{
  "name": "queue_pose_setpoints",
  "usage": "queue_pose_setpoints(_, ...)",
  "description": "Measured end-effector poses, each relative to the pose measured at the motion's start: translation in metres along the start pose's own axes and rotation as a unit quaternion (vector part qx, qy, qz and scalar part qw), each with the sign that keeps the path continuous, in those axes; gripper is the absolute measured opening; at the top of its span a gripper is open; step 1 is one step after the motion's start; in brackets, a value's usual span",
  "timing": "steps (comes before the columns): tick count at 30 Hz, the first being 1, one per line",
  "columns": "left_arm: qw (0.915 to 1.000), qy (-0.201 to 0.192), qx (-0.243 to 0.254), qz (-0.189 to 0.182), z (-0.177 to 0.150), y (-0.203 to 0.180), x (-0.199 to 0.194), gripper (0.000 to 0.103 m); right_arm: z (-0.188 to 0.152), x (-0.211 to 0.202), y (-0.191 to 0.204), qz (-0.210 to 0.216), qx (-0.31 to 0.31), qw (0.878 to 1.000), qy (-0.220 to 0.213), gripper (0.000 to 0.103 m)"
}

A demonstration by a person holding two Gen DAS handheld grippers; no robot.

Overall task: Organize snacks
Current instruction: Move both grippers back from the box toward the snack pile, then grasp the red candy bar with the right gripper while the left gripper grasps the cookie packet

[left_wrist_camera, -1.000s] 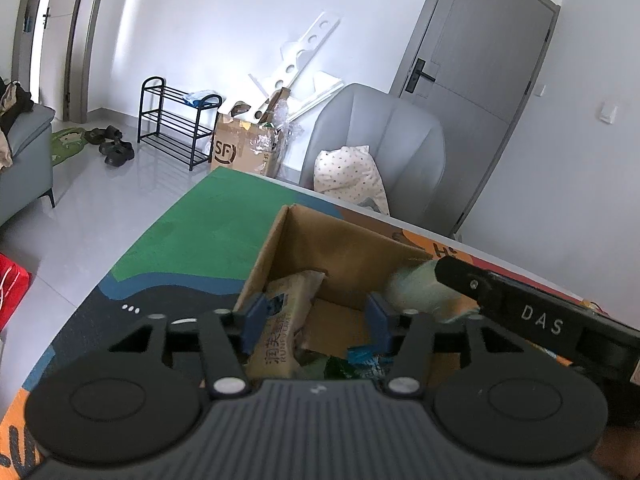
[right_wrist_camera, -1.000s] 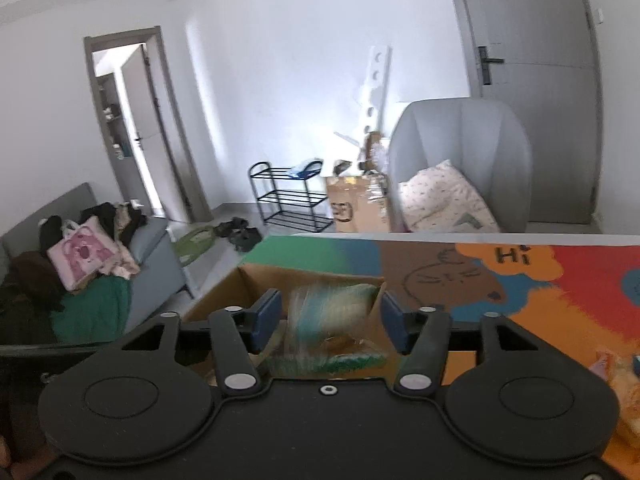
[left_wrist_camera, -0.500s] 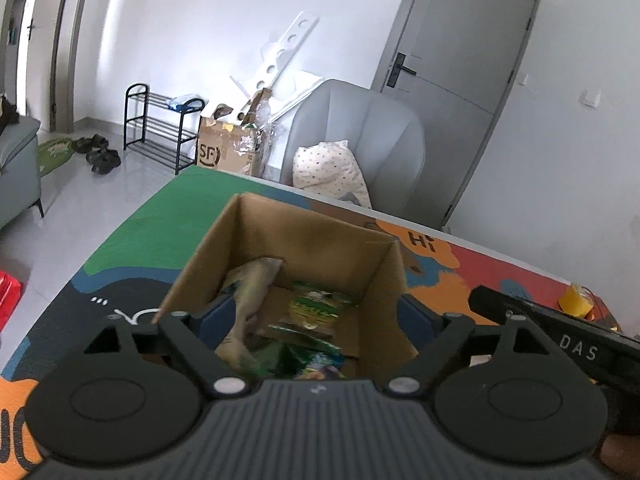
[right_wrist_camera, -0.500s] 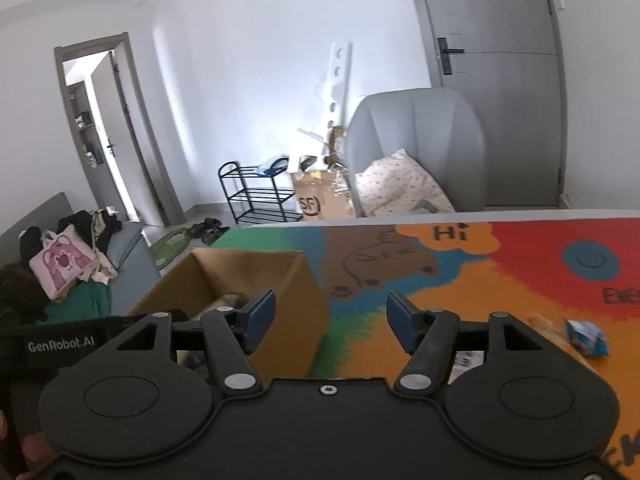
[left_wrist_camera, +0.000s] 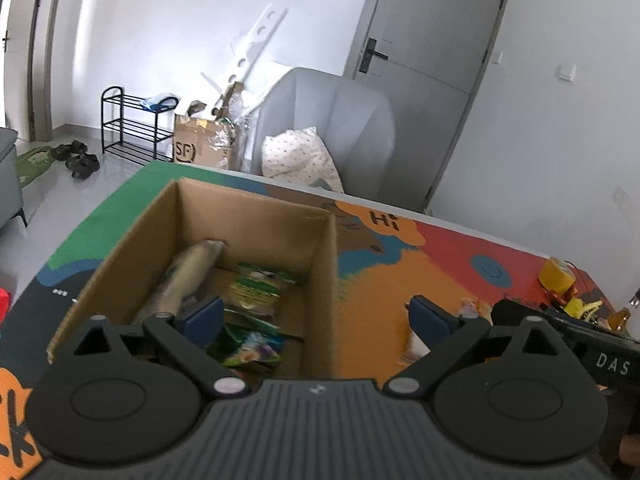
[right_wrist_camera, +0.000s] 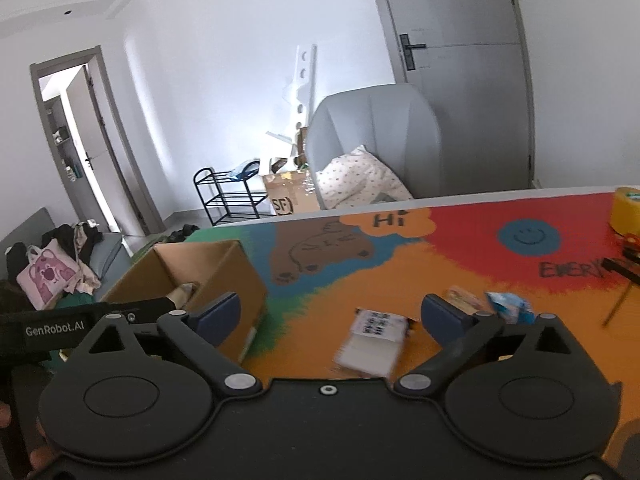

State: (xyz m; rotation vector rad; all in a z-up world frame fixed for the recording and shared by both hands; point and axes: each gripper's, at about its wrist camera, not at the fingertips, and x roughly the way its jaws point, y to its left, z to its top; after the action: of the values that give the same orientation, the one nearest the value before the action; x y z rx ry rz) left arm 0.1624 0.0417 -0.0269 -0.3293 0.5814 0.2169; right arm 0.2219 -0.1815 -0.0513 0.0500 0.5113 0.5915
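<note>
This is a home living room: a grey armchair [left_wrist_camera: 336, 120] with a pillow [left_wrist_camera: 300, 158], a shoe rack [left_wrist_camera: 132, 128] with sandals [left_wrist_camera: 80, 160] beside it, and a sofa [right_wrist_camera: 60, 264] heaped with clothes.

The left claw [left_wrist_camera: 316, 316], spread wide, straddles the cardboard box [left_wrist_camera: 320, 264] wall above snack packets [left_wrist_camera: 256, 292].

White walls [left_wrist_camera: 168, 40] closed in the room, bright with daylight, over a pale glossy floor [left_wrist_camera: 60, 196]. A grey door [left_wrist_camera: 432, 80] with a dark handle stood at the far right. In front of it sat a grey armchair [left_wrist_camera: 340, 120] holding a dotted pillow [left_wrist_camera: 298, 156]. Left of the chair a taped carton [left_wrist_camera: 200, 144] and white boards [left_wrist_camera: 256, 48] leaned at the wall, then a black shoe rack [left_wrist_camera: 128, 128] with sandals [left_wrist_camera: 80, 160] nearby. At far left an open doorway [right_wrist_camera: 76, 140] stood, and a grey sofa [right_wrist_camera: 36, 232] was piled with clothes.
</note>
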Motion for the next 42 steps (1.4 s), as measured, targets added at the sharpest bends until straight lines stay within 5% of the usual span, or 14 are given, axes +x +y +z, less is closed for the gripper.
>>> queue_pose_setpoints(25, 0.9967, 0.032, 0.058, -0.046, -0.018, -0.076, 0.011, 0.098, -0.028, -0.026, -0.078, -0.054, 0.041, 0.998, 0.012, 0.1)
queue_pose_setpoints(40, 0.9929, 0.06, 0.081, -0.064, -0.045, -0.108, 0.042, 0.094, -0.064, -0.001, -0.085, -0.053, 0.053, 0.994, 0.081, 0.073)
queue_pose_setpoints(42, 0.9926, 0.061, 0.082, -0.065, -0.048, -0.109, 0.046, 0.094, -0.069, 0.004, -0.083, -0.056, 0.047, 0.993, 0.092, 0.062)
